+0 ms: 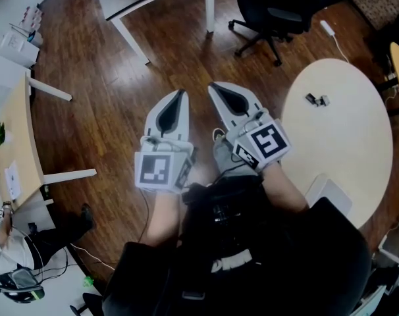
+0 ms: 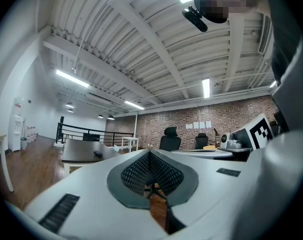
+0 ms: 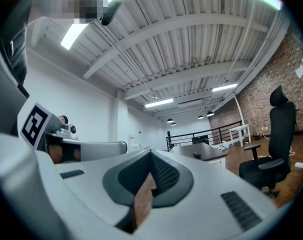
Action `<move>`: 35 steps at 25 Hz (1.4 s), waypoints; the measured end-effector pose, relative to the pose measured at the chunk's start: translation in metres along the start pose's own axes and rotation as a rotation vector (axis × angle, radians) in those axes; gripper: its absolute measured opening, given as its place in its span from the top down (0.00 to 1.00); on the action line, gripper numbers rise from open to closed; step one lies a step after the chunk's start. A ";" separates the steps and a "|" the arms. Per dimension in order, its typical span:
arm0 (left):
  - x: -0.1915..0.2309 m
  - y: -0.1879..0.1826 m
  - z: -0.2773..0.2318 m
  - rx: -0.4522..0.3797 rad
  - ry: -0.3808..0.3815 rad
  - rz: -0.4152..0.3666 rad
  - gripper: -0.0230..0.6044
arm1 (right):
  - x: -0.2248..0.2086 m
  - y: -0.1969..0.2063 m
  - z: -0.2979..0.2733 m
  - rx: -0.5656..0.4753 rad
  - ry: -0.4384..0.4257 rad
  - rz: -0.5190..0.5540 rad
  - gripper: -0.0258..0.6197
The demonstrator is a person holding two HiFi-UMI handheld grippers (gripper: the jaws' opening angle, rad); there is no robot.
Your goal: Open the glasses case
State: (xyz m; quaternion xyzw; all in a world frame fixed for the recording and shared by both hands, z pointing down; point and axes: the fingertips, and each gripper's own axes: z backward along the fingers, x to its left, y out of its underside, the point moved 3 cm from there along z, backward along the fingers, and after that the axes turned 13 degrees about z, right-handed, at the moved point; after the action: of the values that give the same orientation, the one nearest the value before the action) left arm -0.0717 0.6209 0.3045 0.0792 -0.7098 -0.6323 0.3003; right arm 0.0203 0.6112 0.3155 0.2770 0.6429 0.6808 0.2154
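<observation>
No glasses case can be made out for certain in any view. Small dark objects [image 1: 316, 99] lie on the round cream table [image 1: 344, 143] at the right, too small to identify. My left gripper [image 1: 181, 95] and right gripper [image 1: 214, 87] are held side by side over the wooden floor, pointing level and away from my body. Both are shut with nothing between the jaws. The left gripper view shows the left gripper [image 2: 150, 155] with its jaws closed together, and the right gripper view shows the right gripper [image 3: 151, 156] the same way. Neither touches the table.
A black office chair [image 1: 268, 12] stands ahead beyond the grippers, beside a white-legged table [image 1: 209, 5]. A light wood desk [image 1: 15, 130] runs along the left, with a person [image 1: 15, 249] seated below it. A white flat object [image 1: 328, 193] sits at the round table's near edge.
</observation>
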 end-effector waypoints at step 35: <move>0.103 -0.129 -0.206 -0.516 -0.092 -0.289 0.96 | -0.215 -0.020 -0.166 -0.380 0.039 0.300 0.94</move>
State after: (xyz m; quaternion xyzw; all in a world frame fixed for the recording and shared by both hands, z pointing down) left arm -0.0808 0.3712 0.2205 0.0719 -0.5197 -0.8310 0.1850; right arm 0.0731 0.3476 0.2711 0.3108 0.4591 0.8191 0.1475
